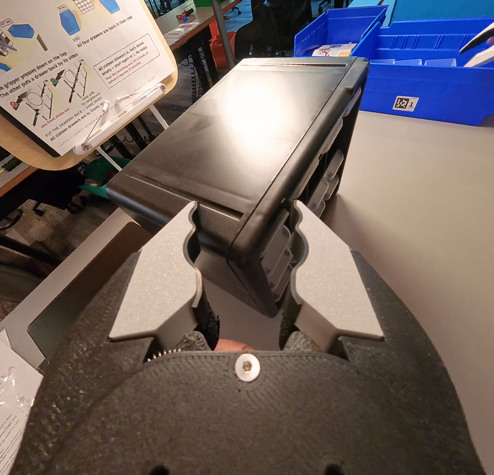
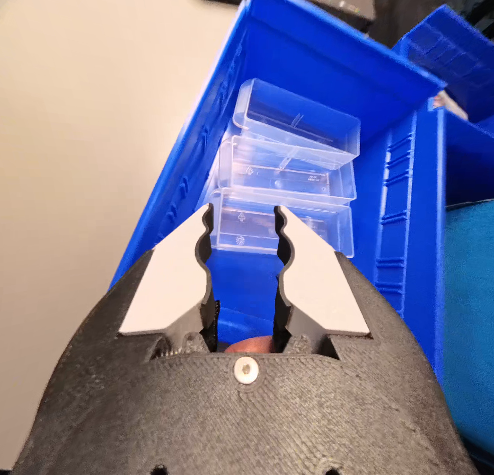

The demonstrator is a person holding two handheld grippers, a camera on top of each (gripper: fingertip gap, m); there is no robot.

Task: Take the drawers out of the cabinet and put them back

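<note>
Three clear plastic drawers (image 2: 286, 178) lie in blue bin (image 2: 307, 61); right gripper (image 2: 243, 210) hovers above, jaws apart, empty. Left gripper (image 1: 246, 208), jaws apart, straddles black cabinet (image 1: 240, 141) corner, likely steadying it.

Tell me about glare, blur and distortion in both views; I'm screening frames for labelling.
Left wrist view: a broad glare patch washes out the black cabinet top; wide-angle bending tilts the blue bins and table edge; the foreground stays sharp. Right wrist view: the bin rim and background smear with blur, the clear drawers are slightly soft with pale reflections, and the open tool is crisp.
</note>
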